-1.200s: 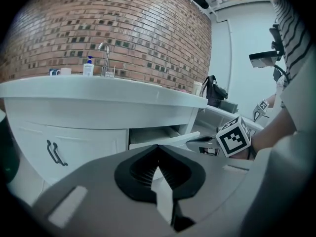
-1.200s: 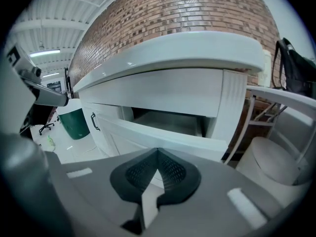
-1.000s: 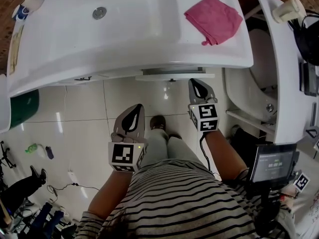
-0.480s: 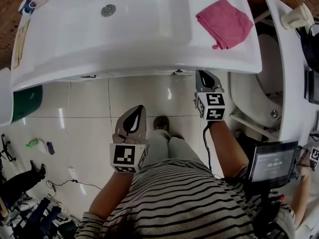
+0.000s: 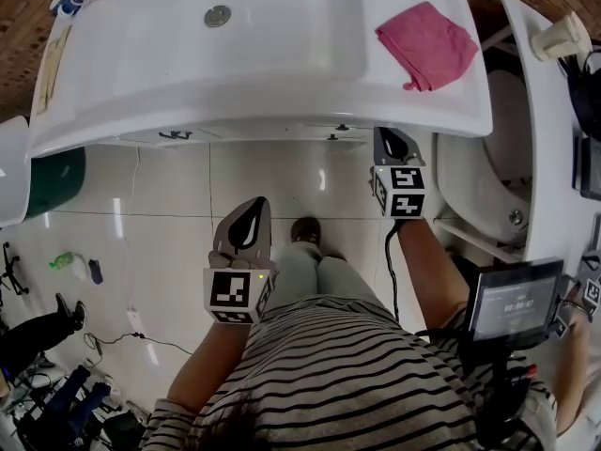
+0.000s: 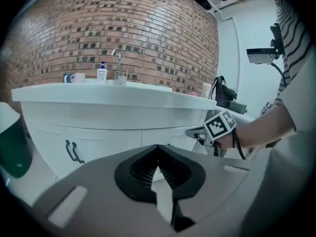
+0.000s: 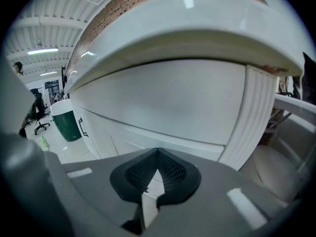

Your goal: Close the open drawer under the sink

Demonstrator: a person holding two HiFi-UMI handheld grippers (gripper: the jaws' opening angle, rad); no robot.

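Pointing at the drawer (image 7: 163, 100), our right gripper (image 5: 389, 139), jaws together and empty, meets the sink (image 5: 282, 73) rim, which hides the drawer overhead. Our left gripper (image 5: 254, 209), likewise closed, hangs at 7 o'clock.

The right gripper (image 7: 158, 154) fills the bottom of the frame, its jaws closed tip to tip with nothing between them. Close ahead, the white sink (image 7: 197, 23) rim overhangs across the top. Beneath it, a flat white cabinet front (image 7: 163, 102) spans the centre, ending at a ribbed white panel (image 7: 249, 117) on the right. A green bin (image 7: 66, 122) stands at mid left, with dark door handles (image 7: 80, 126) just beside it.
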